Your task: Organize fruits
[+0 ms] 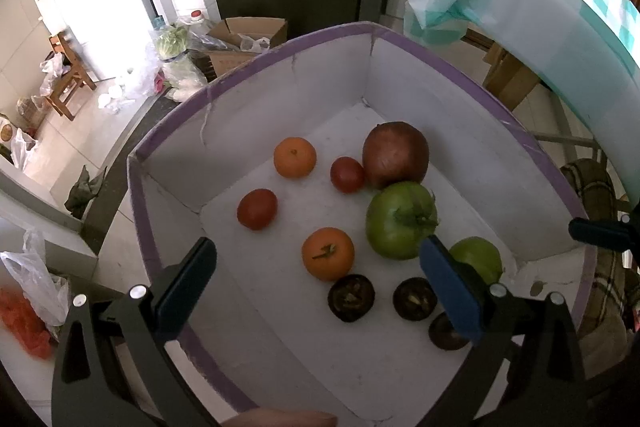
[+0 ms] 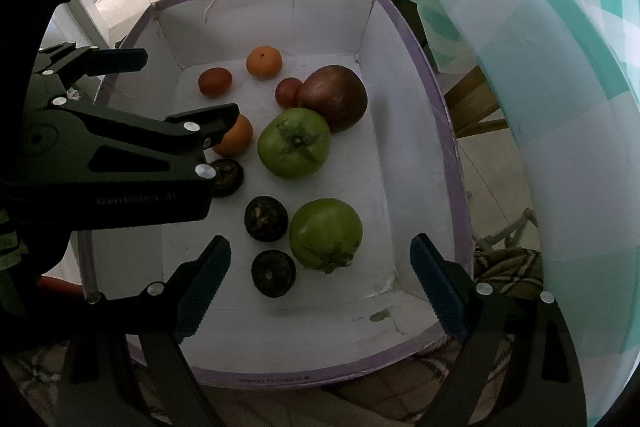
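The fruits lay loose on the floor of a white box [image 2: 416,75] with a purple rim, none of them yet held. Both the left tongs [image 1: 316,279] and the right tongs [image 2: 320,279] hung over the box, spread wide and empty. Nearest the right tongs sat a green tomato-like fruit [image 2: 326,233], with a second green one [image 2: 294,142] beyond it touching a large reddish-brown round fruit [image 2: 334,97]. These three looked the heaviest, with smooth, probably slippery skin; each would likely want a broad hold across its middle, clear of the stem, and only gentle pressure if ripe. Two oranges [image 1: 328,253] [image 1: 295,157] seemed firm and dimpled, likely easy to pinch at the equator. Two small red fruits [image 1: 257,209] [image 1: 347,174] looked light, glossy and prone to roll, the second resting just beside the big brown fruit, so the pads would probably have little room there. Three dark, shrivelled round fruits [image 2: 266,219] [image 2: 273,273] [image 2: 228,177] appeared light and rough-skinned, perhaps brittle; a soft hold across the sides seemed safest.
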The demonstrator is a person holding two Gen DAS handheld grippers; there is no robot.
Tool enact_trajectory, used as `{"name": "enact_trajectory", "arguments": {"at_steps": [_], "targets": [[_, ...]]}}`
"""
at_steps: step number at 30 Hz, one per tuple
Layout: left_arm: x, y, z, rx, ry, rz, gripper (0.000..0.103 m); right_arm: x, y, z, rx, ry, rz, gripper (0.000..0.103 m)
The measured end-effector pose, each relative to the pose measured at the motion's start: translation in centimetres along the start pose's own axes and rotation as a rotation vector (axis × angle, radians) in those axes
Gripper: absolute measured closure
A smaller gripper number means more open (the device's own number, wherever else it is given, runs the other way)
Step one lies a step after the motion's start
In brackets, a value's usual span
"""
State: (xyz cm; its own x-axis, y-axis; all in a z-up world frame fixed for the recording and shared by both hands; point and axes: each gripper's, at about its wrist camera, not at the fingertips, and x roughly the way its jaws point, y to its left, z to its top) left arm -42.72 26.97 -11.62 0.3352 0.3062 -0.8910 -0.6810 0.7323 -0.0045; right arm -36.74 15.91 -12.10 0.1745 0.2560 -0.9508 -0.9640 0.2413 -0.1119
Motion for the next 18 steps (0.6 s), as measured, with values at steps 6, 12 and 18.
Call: {"name": "enact_trajectory", "arguments": {"at_steps": [6, 12, 18], "targets": [[0.13, -0.16, -0.03, 0.003, 0.000, -0.002, 0.001, 0.05, 0.10, 0.04, 0.001, 0.001, 0.001, 0.015], [0.13, -0.17, -0.04, 0.003, 0.000, -0.001, 0.001, 0.07, 0.19, 0.09, 0.002, 0.003, 0.003, 0.015], [0.13, -0.20, -0.06, 0.002, 0.001, -0.001, 0.001, 0.10, 0.32, -0.18, 0.000, 0.005, 0.008, 0.015]]}}
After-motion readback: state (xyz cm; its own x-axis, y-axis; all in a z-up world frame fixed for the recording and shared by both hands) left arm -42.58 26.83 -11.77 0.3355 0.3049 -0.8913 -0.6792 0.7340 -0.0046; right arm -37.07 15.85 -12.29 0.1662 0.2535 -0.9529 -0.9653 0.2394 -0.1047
